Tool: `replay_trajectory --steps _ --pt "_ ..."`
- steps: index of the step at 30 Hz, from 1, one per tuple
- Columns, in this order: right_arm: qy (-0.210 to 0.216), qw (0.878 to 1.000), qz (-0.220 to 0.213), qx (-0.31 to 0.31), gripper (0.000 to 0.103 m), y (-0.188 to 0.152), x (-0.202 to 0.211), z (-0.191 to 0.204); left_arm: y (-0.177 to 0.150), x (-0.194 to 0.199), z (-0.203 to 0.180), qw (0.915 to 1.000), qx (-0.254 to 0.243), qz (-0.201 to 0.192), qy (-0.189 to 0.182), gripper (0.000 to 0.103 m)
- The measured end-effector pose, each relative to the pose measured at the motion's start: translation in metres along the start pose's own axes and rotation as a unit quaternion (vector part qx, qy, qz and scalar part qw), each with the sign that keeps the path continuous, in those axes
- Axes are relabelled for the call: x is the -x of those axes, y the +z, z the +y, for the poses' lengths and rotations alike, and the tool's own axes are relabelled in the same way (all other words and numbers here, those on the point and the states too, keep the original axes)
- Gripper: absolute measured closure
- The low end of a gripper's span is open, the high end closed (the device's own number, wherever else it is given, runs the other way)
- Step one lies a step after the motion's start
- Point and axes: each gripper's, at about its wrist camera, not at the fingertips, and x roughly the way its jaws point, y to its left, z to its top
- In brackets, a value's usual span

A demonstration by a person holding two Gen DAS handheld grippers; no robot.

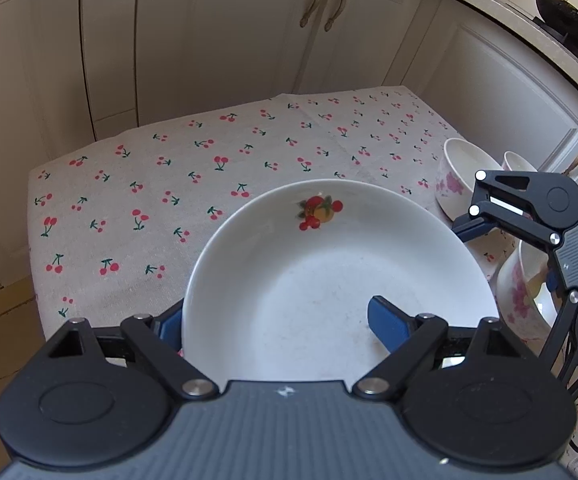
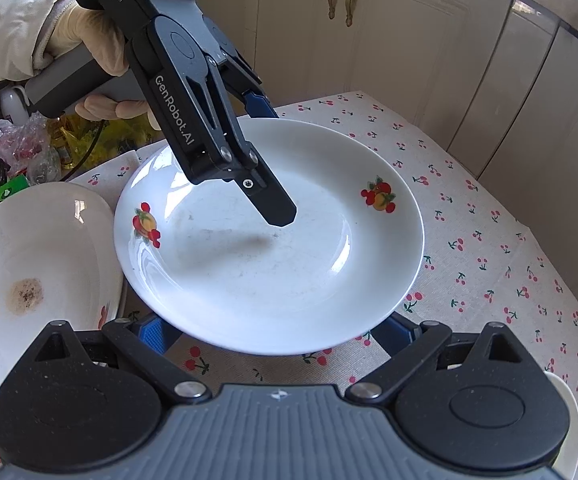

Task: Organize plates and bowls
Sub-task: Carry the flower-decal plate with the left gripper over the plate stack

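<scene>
Two plates, perhaps three bowls; left claw straddles one rim unclenched, right claw released.

— Left gripper straddling the near rim of the white plate, one blue pad inside, the other outside.

— Pressing?

— Hard to tell. Plate tilted over the cherry-print cloth; right gripper beside two pink-flowered bowls.

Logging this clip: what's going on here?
A person with a gripper in each hand is working on a white fruit-print plate on the cherry tablecloth. The left gripper straddles its rim, jaws open, not yet clamped. The right gripper sits open at the opposite rim. A stained plate lies beside it.
</scene>
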Motion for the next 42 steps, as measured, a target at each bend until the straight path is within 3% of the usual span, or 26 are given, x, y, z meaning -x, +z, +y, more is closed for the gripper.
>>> replay_trajectory --steps 18,42 --pt "-0.012 1.000 -0.018 0.015 0.003 0.005 0.043 0.031 -0.011 0.048 -0.031 0.9996 -0.005 -0.025 0.010 0.013" --pt "0.016 0.999 -0.038 -0.001 0.003 -0.034 0.096 0.135 -0.101 0.111 -0.093 0.9992 0.008 -0.039 0.010 0.013"
